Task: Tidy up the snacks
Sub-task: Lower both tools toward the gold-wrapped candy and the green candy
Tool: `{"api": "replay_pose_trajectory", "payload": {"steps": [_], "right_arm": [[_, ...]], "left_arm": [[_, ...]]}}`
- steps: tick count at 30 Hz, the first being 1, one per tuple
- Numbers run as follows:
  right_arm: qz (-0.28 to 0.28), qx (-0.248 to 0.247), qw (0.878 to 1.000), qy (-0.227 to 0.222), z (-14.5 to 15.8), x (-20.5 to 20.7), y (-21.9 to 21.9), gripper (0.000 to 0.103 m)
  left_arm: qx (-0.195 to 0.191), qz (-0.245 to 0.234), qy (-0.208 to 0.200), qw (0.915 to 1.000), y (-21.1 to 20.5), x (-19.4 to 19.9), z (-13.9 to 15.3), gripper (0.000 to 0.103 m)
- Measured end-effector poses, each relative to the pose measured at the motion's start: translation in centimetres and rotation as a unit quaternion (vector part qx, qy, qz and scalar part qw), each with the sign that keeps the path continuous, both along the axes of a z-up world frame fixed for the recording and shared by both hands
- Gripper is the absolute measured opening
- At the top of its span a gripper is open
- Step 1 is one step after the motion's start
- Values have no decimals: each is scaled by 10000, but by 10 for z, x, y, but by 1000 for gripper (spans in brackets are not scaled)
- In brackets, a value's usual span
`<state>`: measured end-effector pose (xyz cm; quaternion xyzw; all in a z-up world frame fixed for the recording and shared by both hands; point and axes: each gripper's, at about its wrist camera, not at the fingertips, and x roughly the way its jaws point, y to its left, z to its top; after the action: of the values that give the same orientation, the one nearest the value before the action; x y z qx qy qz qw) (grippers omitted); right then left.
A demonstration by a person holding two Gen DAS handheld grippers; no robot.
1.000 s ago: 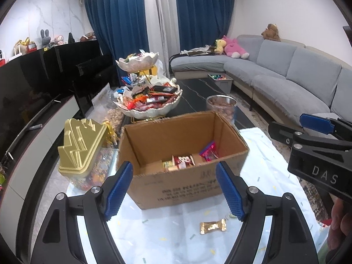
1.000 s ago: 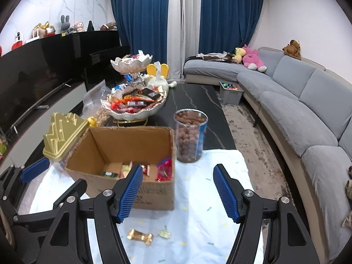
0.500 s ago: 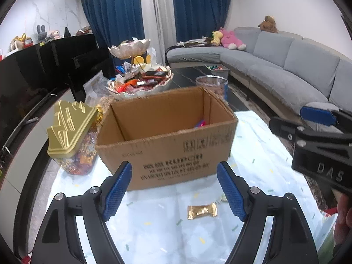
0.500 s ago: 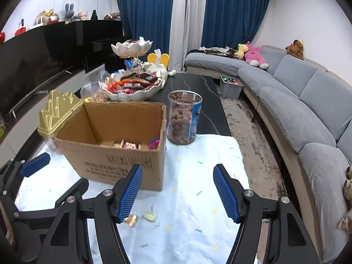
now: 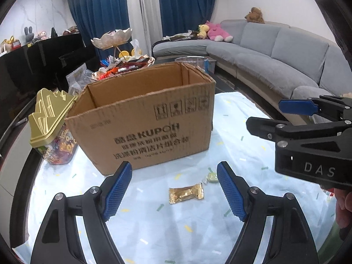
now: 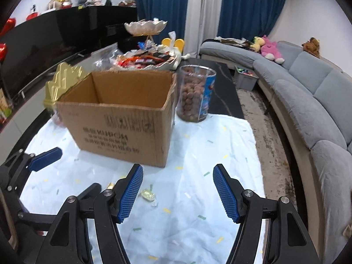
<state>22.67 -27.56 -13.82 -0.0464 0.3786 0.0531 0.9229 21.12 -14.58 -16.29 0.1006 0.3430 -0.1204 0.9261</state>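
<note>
1. Open brown corrugated cardboard box stands on the table's pale blue cloth. Its inside floor is hidden by the near wall in both views; contents cannot be told.
2. Clear cylindrical jar with a blue label holds brown round snacks and stands just beside the box, at its right rear corner.
3. Clear container with a gold stepped lid holds multicoloured wrapped sweets and stands close against the box's left side.
4. Two-tier shell-shaped dish behind the box is heaped with mixed wrapped snacks; single items are too blurred to tell.
5. Gold foil-wrapped candy lies on the cloth in front of the box, between the left gripper's blue-padded fingers, untouched. These fingers are spread wide and grasp nothing.
6. Small pale green wrapped candy lies just beside the gold one, partly hidden by the left gripper's right finger.
7. Right gripper hangs over bare cloth, fingers spread wide, grasping nothing; the green candy lies near its left finger.
</note>
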Motion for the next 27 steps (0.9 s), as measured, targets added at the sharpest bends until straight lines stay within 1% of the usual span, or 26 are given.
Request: {"api": "replay_pose_trajectory", "payload": {"steps": [7,12,13,15,17,19,23,27], "right_arm": [[482,-90,9987,124,-20,0,5,67],[818,-156,9963,198,-34,4,9,66],[867,-167,9959,210,-37,5,9,66],[959,-162,9949,253,-43,8,9,60],[1028,-142,9941,319,-50,11,8,58],[1066,-112,9934,401,-58,15,5,57],[1203,-61,9911,560,-71,23,2,52],[1409,11,9874,715,-81,32,0,51]], "left_arm": [[-11,-86,35,10000,-9,-3,-21,79],[65,-84,170,9998,-13,1,-37,79],[63,-71,213,9997,-14,3,-41,79],[70,-47,269,9996,-14,5,-47,79],[65,8,330,9994,-14,9,-53,79],[129,176,370,9991,-13,13,-59,78],[-28,362,634,9973,-4,26,-68,78],[-113,346,739,9966,-1,32,-74,78]]}}
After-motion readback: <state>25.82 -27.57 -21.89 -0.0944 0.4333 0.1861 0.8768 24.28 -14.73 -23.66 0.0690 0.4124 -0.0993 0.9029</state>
